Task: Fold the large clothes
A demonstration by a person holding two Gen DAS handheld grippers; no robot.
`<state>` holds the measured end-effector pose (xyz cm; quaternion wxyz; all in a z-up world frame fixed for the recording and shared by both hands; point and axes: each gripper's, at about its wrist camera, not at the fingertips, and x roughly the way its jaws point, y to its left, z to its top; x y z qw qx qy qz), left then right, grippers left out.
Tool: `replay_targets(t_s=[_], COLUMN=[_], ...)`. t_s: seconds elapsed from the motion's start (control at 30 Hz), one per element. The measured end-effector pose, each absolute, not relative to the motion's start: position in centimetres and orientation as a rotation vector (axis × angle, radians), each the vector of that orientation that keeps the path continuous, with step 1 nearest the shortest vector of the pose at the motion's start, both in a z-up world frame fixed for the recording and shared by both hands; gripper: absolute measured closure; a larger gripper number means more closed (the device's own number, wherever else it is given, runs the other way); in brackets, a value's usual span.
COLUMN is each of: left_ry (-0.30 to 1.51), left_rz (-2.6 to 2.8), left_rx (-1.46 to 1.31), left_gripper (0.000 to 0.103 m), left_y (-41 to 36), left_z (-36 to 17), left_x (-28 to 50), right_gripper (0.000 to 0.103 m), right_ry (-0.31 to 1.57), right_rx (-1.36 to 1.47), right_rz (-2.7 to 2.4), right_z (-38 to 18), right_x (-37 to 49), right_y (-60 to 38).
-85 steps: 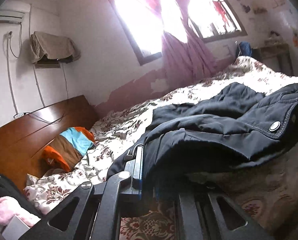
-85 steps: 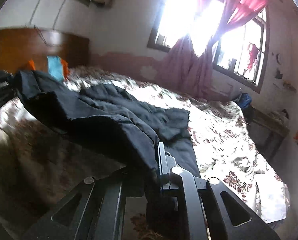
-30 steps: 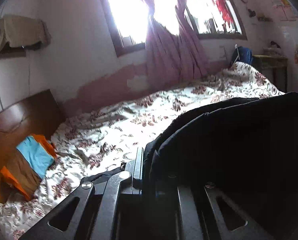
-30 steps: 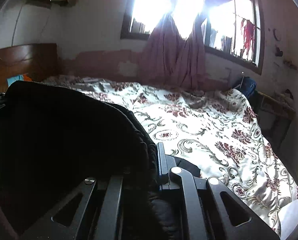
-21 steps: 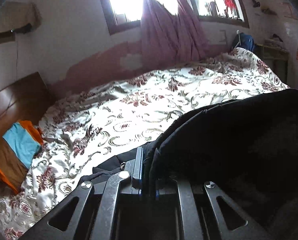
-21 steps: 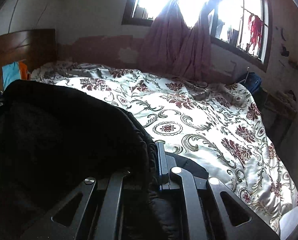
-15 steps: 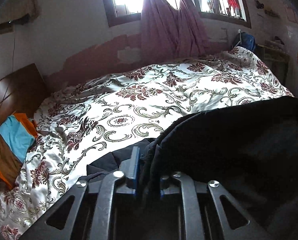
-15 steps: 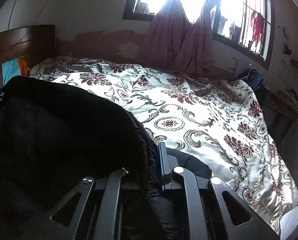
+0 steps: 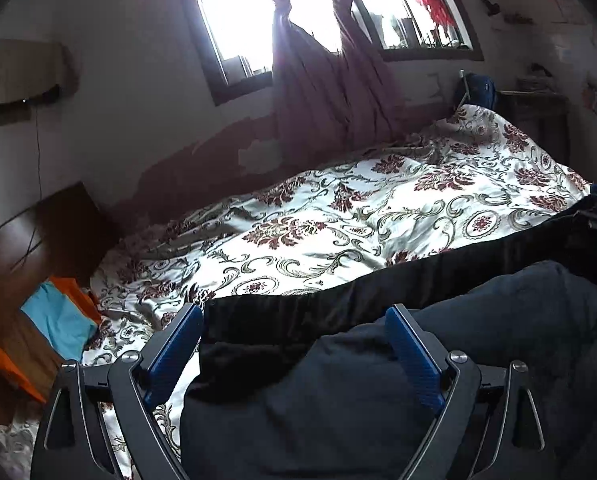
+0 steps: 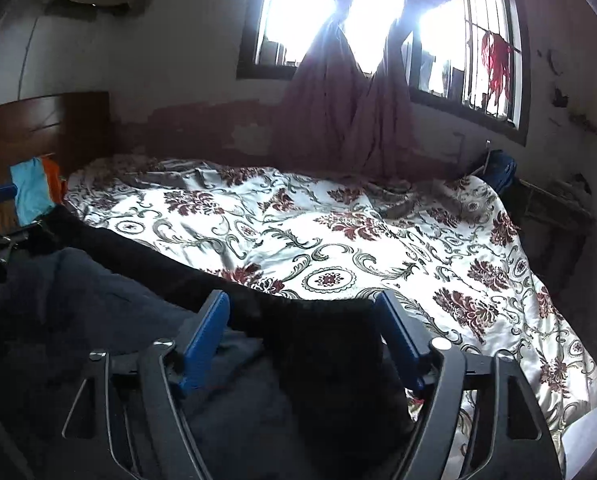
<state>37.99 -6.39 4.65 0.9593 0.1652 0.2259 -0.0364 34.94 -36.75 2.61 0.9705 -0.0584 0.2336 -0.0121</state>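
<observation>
Beside the right gripper [image 10: 302,304], only a backpack [image 10: 498,170].

the left tool [image 9: 294,316] hangs with its two blue-padded fingers [image 9: 174,344] spread wide, gripping nothing. between and beneath them lies a dark jacket [image 9: 378,380], spread along the near side of a bed [image 9: 338,216] covered in a floral sheet. a blue, orange and brown pillow [image 9: 46,332] rests by the wooden headboard [image 9: 30,236]. pink curtains [image 9: 322,92] hang knotted at the bright window [image 9: 310,12].
</observation>
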Motion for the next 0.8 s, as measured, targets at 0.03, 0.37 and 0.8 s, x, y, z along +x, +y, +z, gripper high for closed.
replay_targets(t_s=[0.03,0.37,0.8], left_ry=[0.457,0.497,0.67], left_rz=[-0.07,-0.175,-0.355], left_rx=[0.336,0.246,0.192], left_gripper=[0.007,0.004,0.003], left_y=[-6.5,-5.6,-7.5], left_z=[4.8,3.8,-2.3], left_x=[37.7,31.4,30.1], right_gripper=[0.029,0.028,0.026], right_ry=[0.466,0.582,0.722], right_rx=[-0.119,-0.063,-0.012], right_rz=[-0.012,0.246,0.277], right_z=[2.7,0.0,-5.4], right_x=[34.2,26.6,28.9], right_y=[-36.8,-35.7,-34.9])
